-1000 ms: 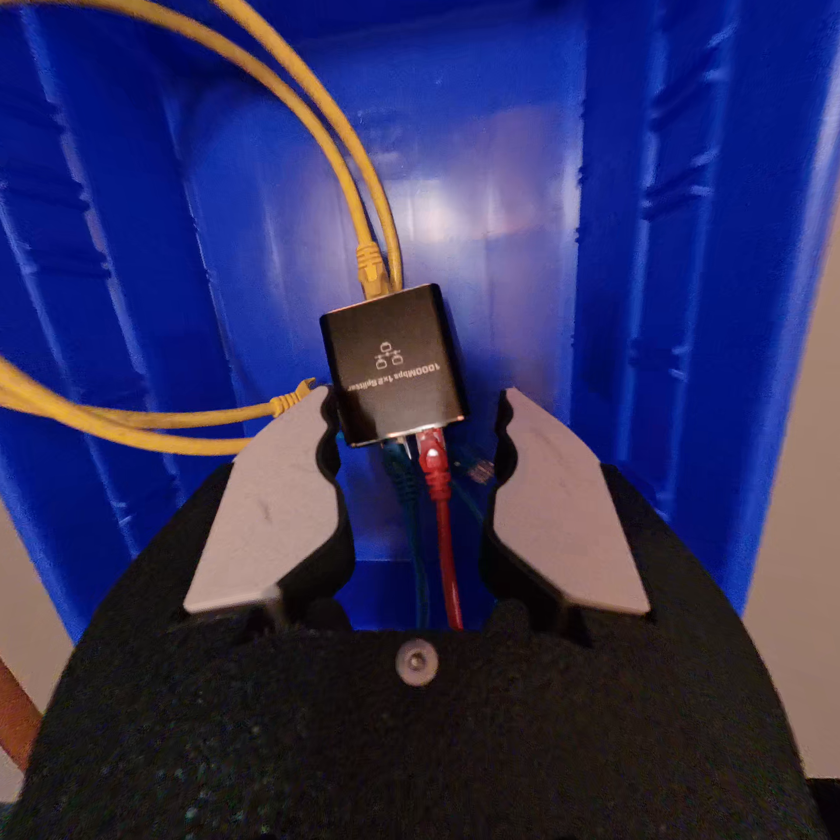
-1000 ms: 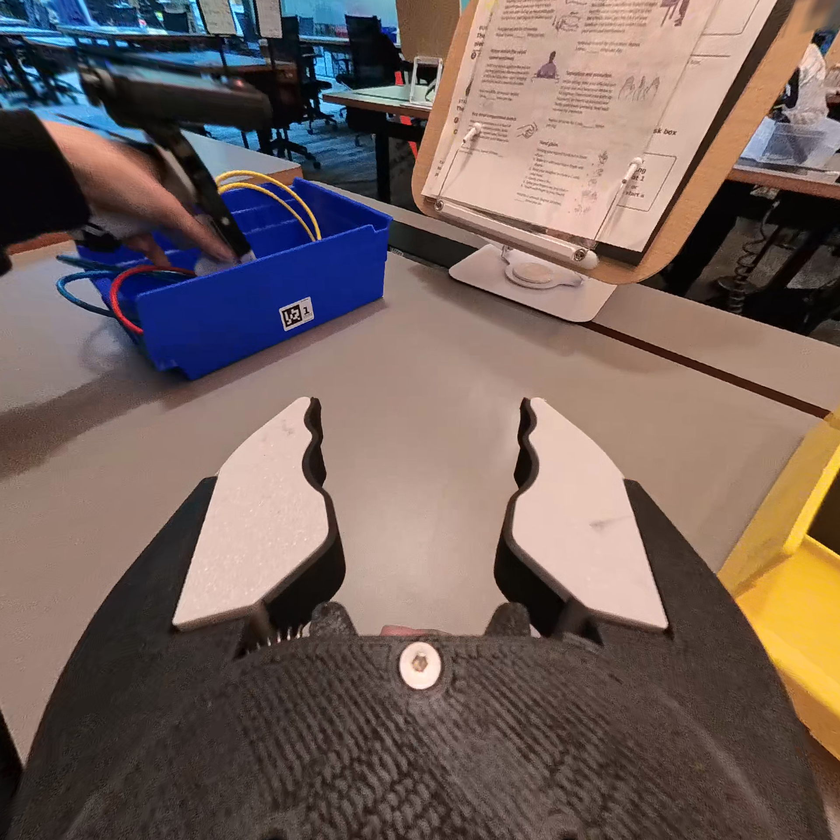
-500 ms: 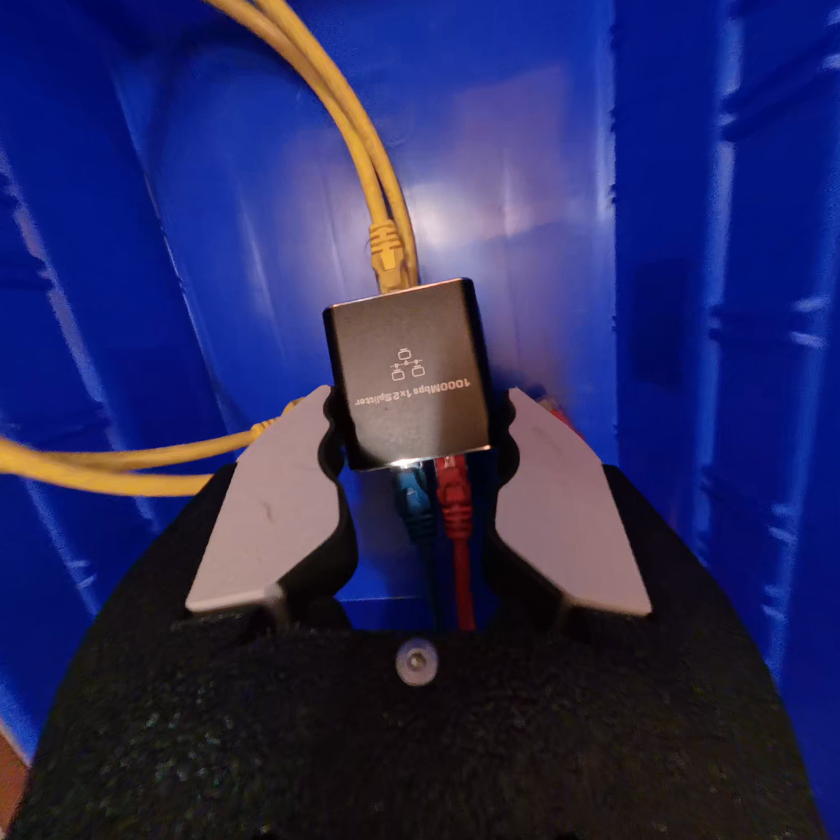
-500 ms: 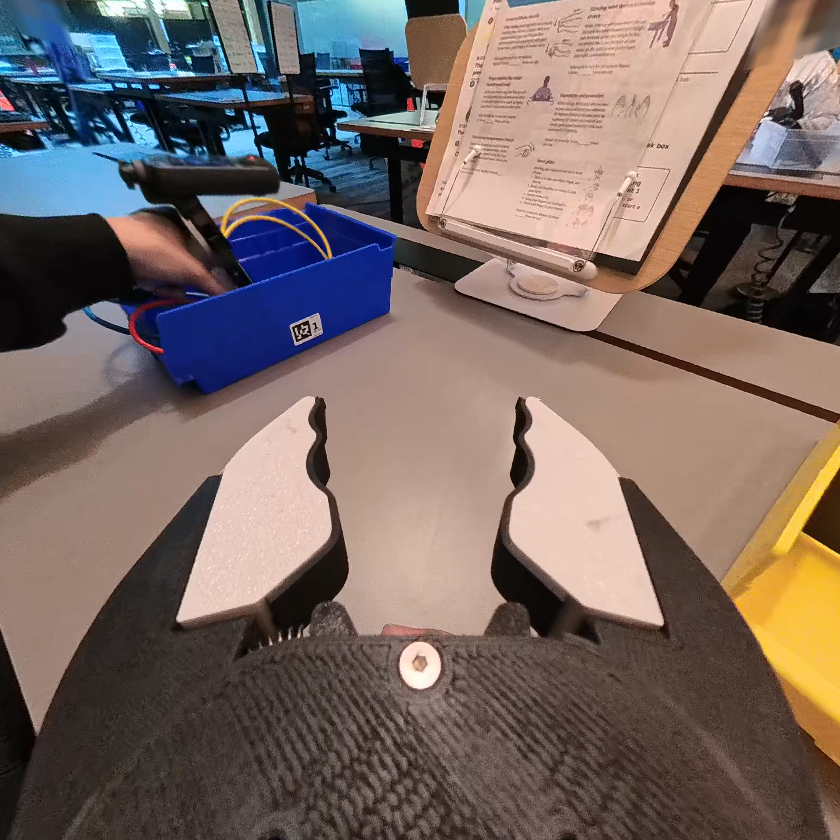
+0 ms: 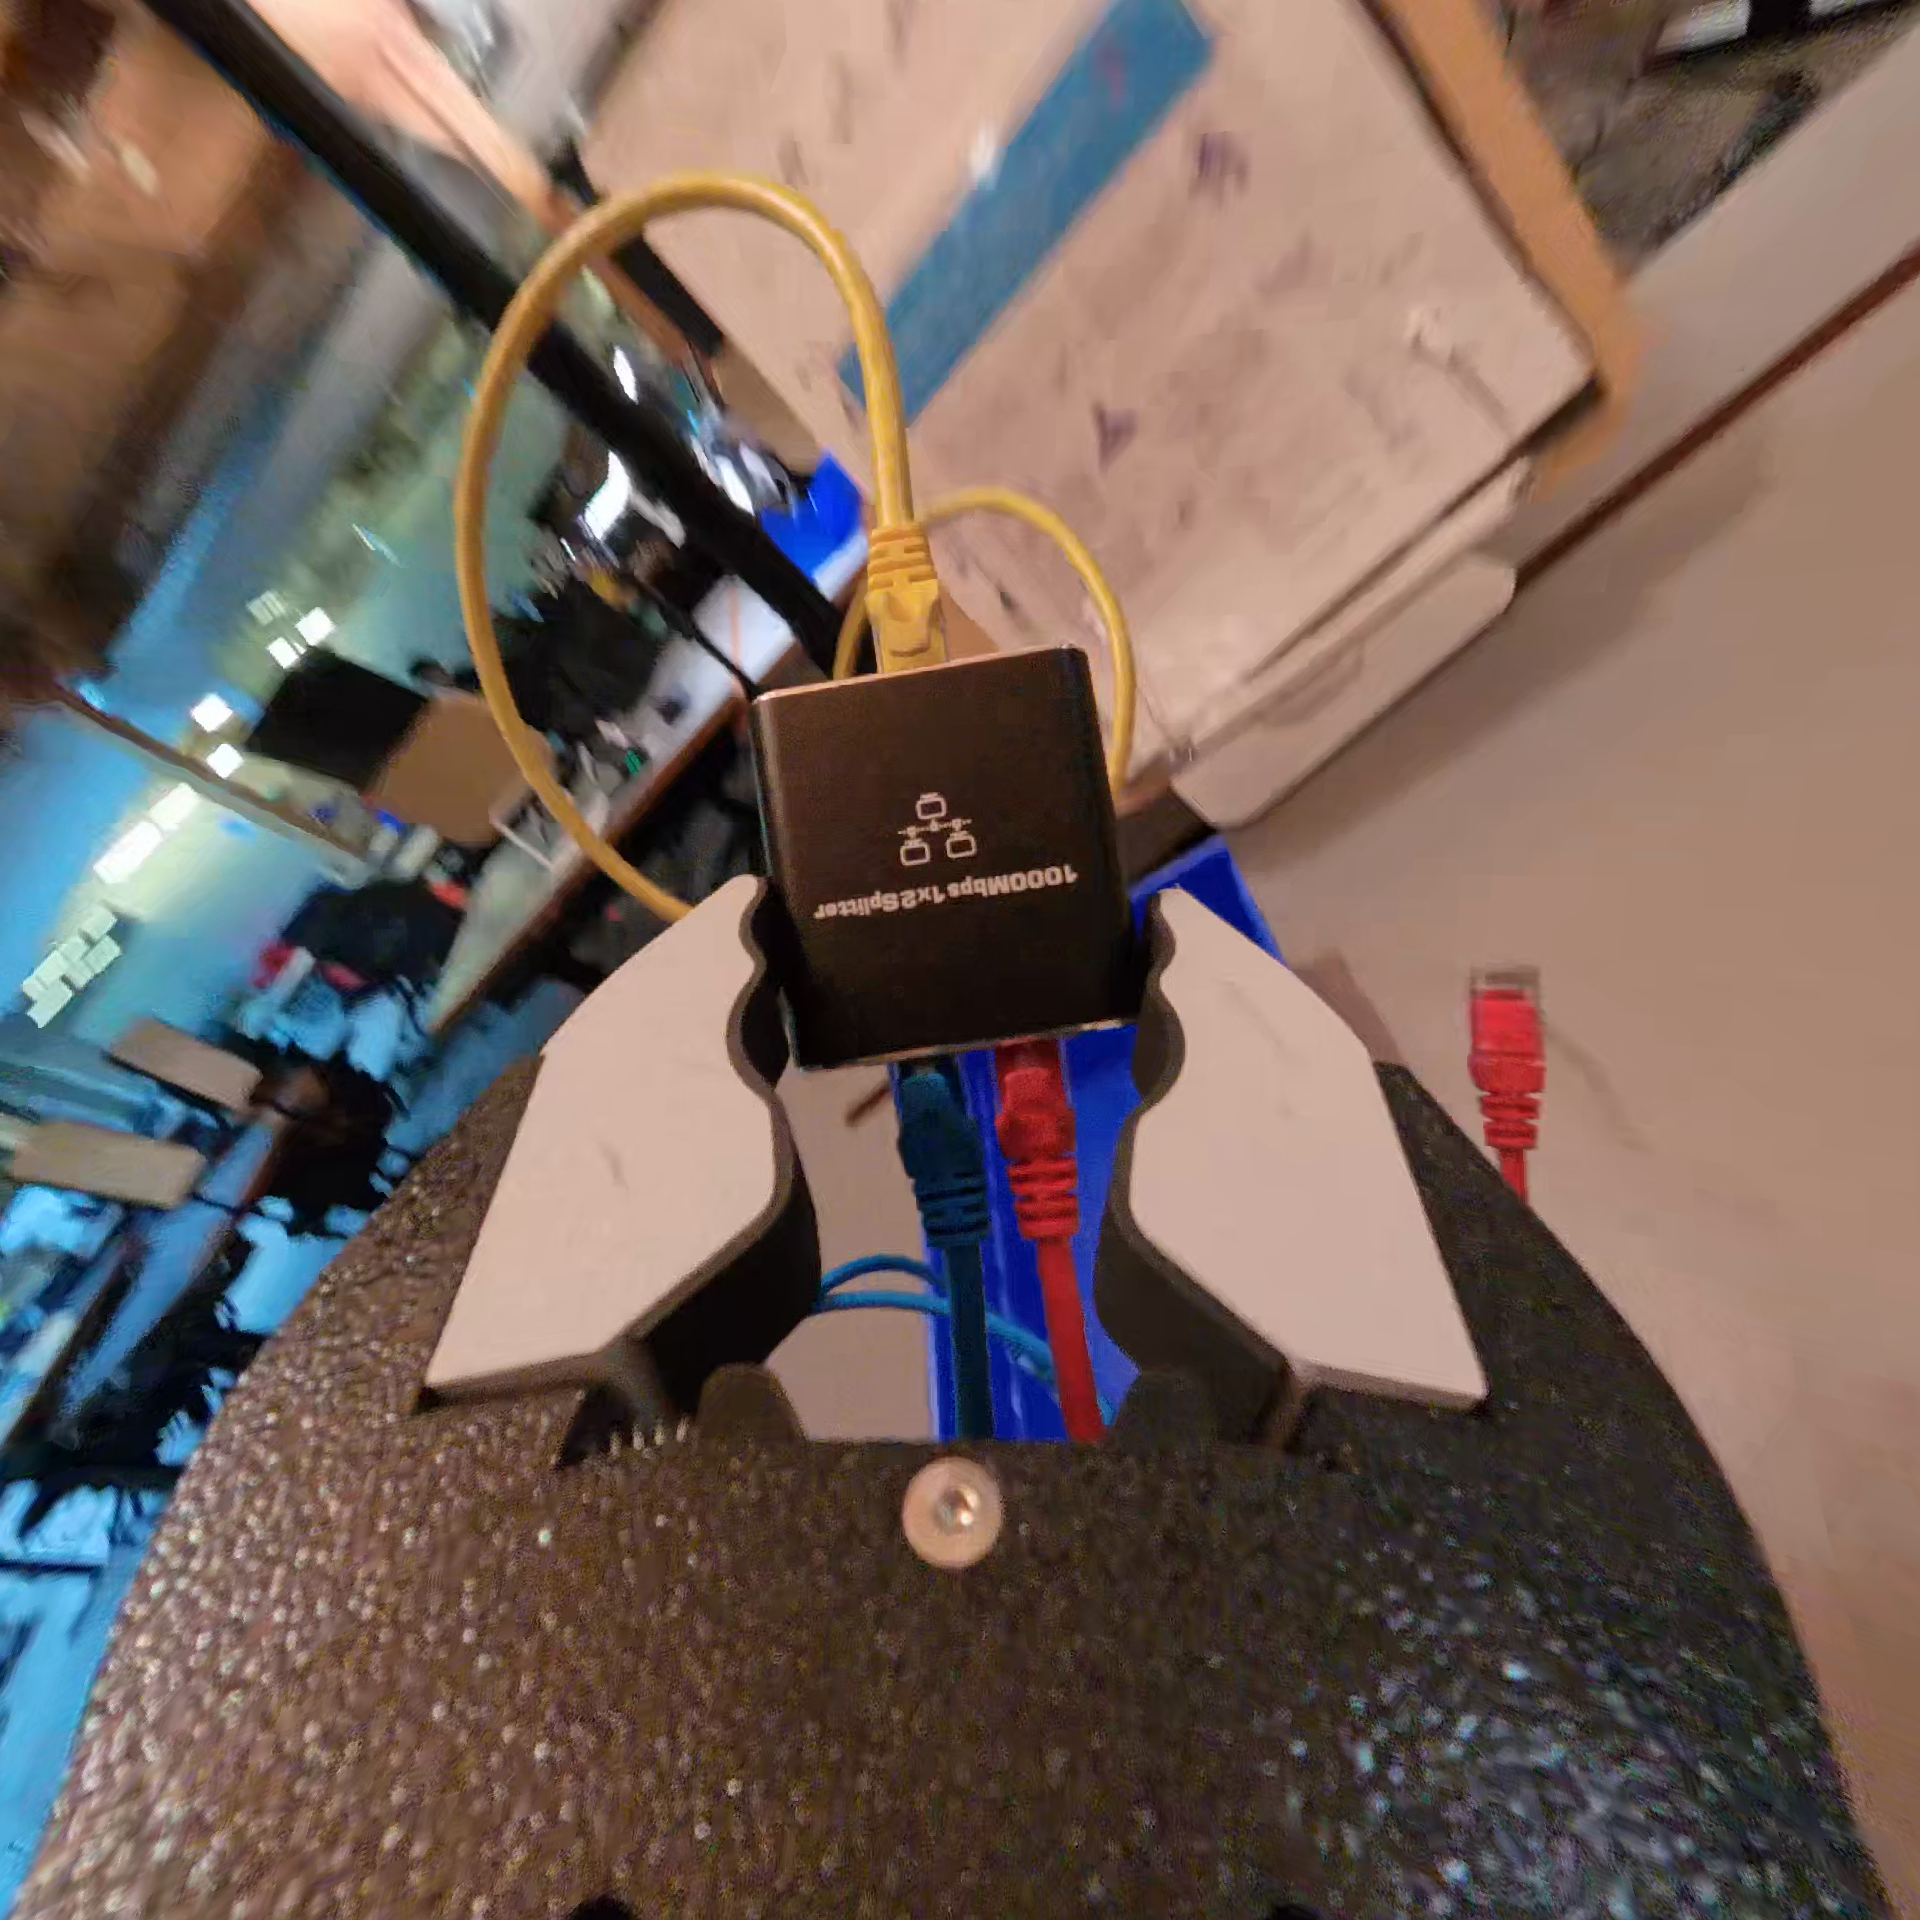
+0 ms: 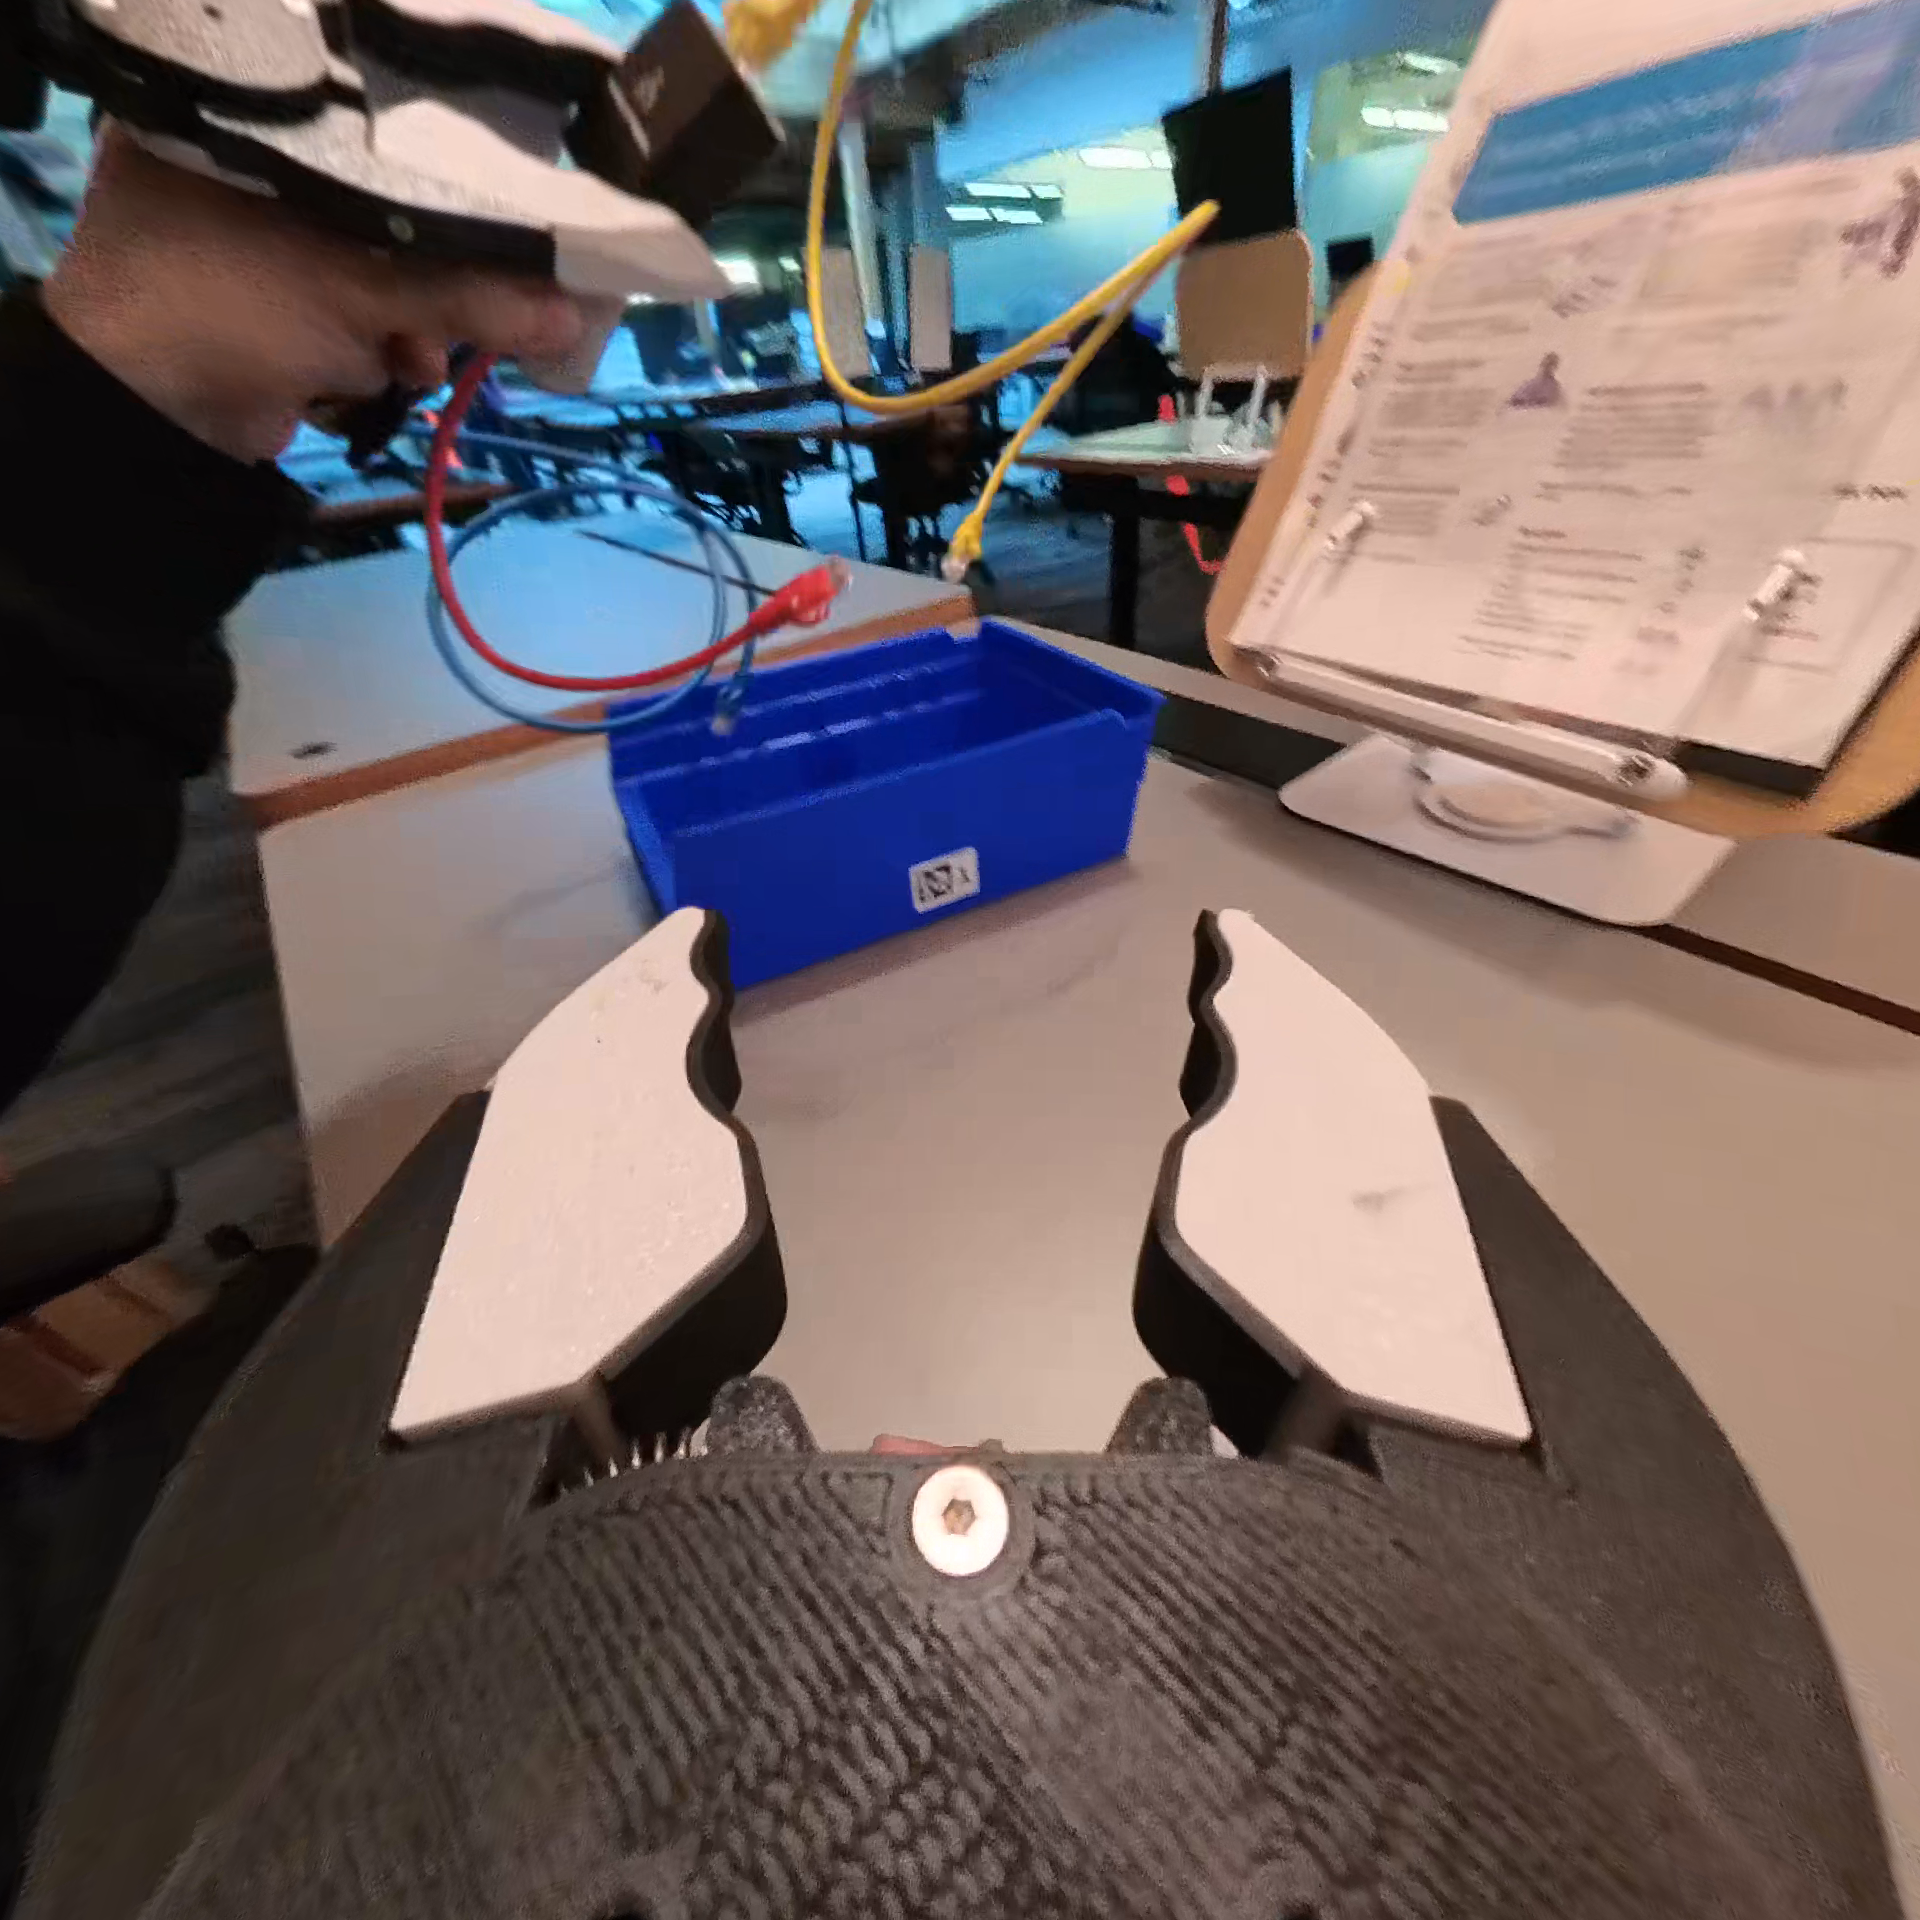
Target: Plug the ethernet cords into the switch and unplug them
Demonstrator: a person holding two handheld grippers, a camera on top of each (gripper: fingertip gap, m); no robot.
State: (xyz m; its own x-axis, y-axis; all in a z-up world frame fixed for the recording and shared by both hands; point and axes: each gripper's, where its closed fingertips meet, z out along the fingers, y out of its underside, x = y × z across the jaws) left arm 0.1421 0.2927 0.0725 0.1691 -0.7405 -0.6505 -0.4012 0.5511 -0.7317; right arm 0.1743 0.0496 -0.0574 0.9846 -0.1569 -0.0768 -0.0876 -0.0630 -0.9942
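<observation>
My left gripper point(image 5: 951, 914) is shut on the black switch point(image 5: 940, 852) and holds it in the air. A yellow cord point(image 5: 904, 592) is plugged into its far side. A blue cord point(image 5: 940, 1153) and a red cord point(image 5: 1034, 1143) are plugged into its near side. The red cord's free end point(image 5: 1501, 1049) hangs at the right. In the right wrist view the left gripper point(image 6: 665, 135) holds the switch point(image 6: 686, 114) high at the upper left, with the yellow point(image 6: 966, 390), red point(image 6: 582, 675) and blue point(image 6: 468, 644) cords dangling. My right gripper point(image 6: 956, 935) is open and empty above the table.
A blue bin point(image 6: 883, 800) with a white tag stands on the grey table point(image 6: 987, 1122) ahead of my right gripper. A document stand point(image 6: 1558, 488) with a printed sheet stands at the right. A person's hand point(image 6: 260, 332) and dark sleeve are at the left.
My left gripper closed on the switch inside the blue bin and lifted it out, high above the table, with the cords trailing. My right gripper stayed open and turned slightly left.
</observation>
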